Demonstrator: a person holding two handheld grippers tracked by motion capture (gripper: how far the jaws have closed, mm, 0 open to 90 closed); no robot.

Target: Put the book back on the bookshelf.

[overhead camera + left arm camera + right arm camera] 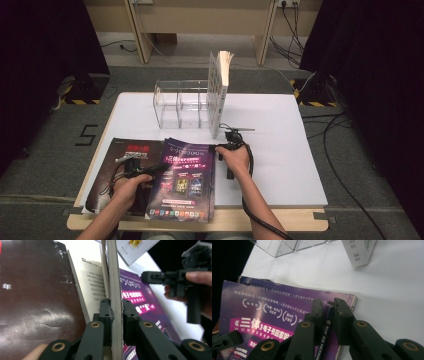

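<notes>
Both grippers pinch the purple magazine's edges.
Left gripper (116,315) fingers clamp its side, right gripper (328,312) fingers its spine corner, probably to lift the purple magazine (186,180) evenly.

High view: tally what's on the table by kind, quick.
Magazines lying flat: 2, dark-covered magazine and purple magazine
Upright books: 1, white book
Clear acrylic racks: 1, rack
Tongs: 2, left tongs, right tongs
Total: 6

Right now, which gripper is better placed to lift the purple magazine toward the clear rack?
Right, probably. The right gripper pinches the purple magazine at its far corner, nearest the clear rack. The left gripper clamps its near-left edge, farther from the rack.
</notes>
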